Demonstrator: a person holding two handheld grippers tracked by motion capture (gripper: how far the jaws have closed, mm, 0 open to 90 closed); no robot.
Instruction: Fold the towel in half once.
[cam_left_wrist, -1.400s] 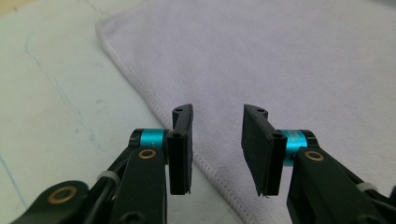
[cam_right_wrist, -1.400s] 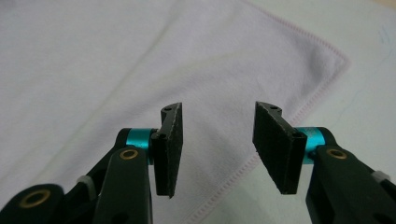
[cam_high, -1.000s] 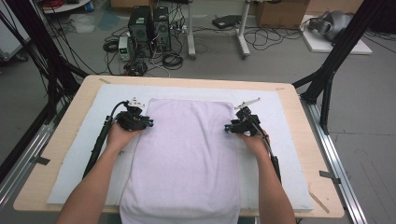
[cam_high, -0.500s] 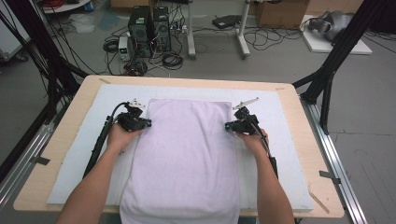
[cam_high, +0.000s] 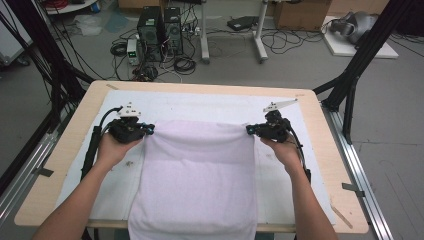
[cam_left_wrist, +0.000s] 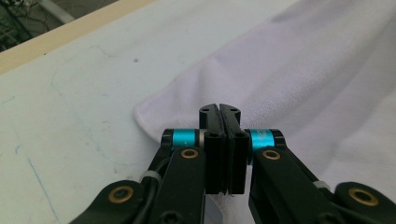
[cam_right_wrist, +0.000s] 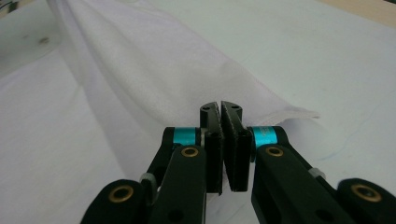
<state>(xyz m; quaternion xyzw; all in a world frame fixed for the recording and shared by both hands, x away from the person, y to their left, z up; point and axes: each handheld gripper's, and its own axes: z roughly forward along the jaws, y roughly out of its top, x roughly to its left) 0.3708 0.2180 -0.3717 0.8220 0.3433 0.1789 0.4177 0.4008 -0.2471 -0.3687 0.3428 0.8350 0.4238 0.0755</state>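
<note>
- A pale lilac towel (cam_high: 195, 180) was spread down the middle of the surface, its near end draped over the front edge and its far edge lifted a bit between the two grippers.
- The far left corner was pinched by the left gripper (cam_high: 145, 127), jaws pressed tight together on the fabric (cam_left_wrist: 299, 88).
- The far right corner was clamped by the right gripper (cam_high: 252, 129), jaws pretty much closed, with towel (cam_right_wrist: 154, 70) bunched between them.
- Each gripper was held in a hand, left hand (cam_high: 112, 147) and right hand (cam_high: 285, 150).
- A white mat (cam_high: 200, 102) was laid under the towel on the wooden surface (cam_high: 80, 135).
- Computer towers (cam_high: 160, 25) and tangled cables were seen on the floor beyond.
</note>
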